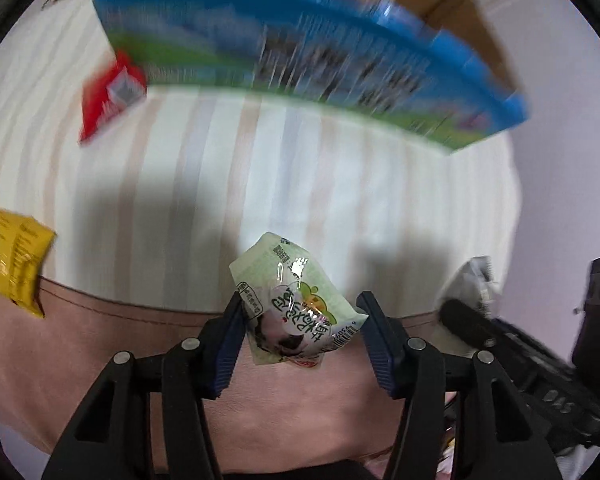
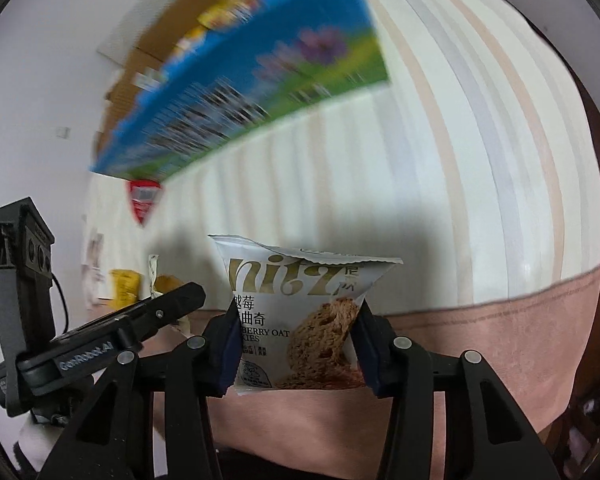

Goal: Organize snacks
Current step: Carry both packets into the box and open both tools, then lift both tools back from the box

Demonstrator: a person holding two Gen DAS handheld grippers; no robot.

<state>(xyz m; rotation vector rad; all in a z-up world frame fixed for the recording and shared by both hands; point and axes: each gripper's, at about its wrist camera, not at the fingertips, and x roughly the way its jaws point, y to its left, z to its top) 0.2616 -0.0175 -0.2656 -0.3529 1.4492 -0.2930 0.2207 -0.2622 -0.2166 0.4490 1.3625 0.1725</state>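
Note:
My left gripper (image 1: pixel 300 312) is shut on a pale green snack packet (image 1: pixel 296 304) and holds it above the striped cloth (image 1: pixel 220 184). My right gripper (image 2: pixel 296 320) is shut on a white oat cookie packet (image 2: pixel 300 320) with a brown cookie picture. A large blue and green carton (image 1: pixel 300 52) holding several snack packs stands at the far side; it also shows in the right wrist view (image 2: pixel 252 92). The right gripper's body (image 1: pixel 520 356) shows at the right of the left wrist view, and the left gripper's body (image 2: pixel 100 348) at the left of the right wrist view.
A red packet (image 1: pixel 108 96) lies beside the carton's left end, also seen in the right wrist view (image 2: pixel 142 198). A yellow packet (image 1: pixel 16 260) lies at the left near the cloth's pink border (image 1: pixel 140 344). A brown cardboard box (image 1: pixel 452 4) stands behind the carton.

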